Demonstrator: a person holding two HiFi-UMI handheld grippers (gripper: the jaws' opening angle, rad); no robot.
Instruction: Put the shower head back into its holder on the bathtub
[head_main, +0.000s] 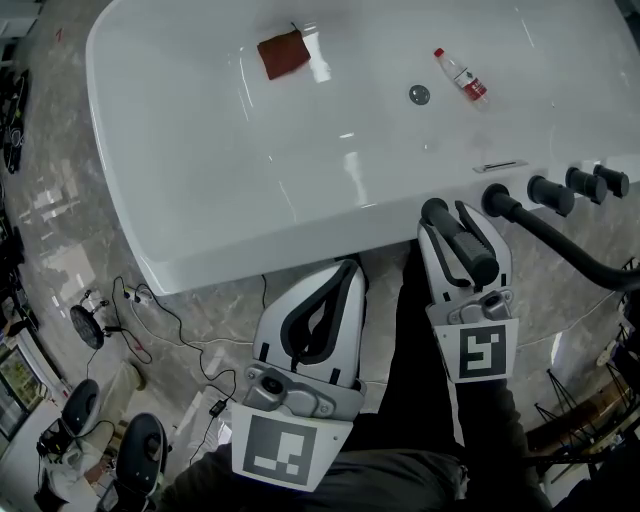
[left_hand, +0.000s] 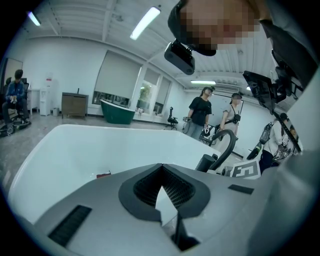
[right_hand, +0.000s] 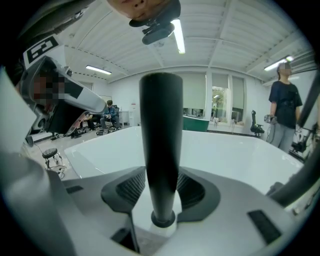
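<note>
My right gripper (head_main: 452, 220) is shut on the black shower head handle (head_main: 468, 245), held just outside the white bathtub's near rim (head_main: 330, 235). In the right gripper view the handle (right_hand: 160, 145) stands upright between the jaws of that gripper (right_hand: 161, 176). Several black fittings (head_main: 551, 194) sit on the tub's right rim. A black hose (head_main: 570, 250) runs from the nearest fitting (head_main: 497, 200) off to the right. My left gripper (head_main: 349, 270) hangs lower left, shut on nothing, as the left gripper view shows (left_hand: 162, 169).
A red cloth (head_main: 283, 54), a small bottle (head_main: 461, 75) and the drain (head_main: 419, 95) are inside the tub. Cables and stools (head_main: 140, 455) sit on the marble floor at left. People stand behind the tub (left_hand: 200, 116).
</note>
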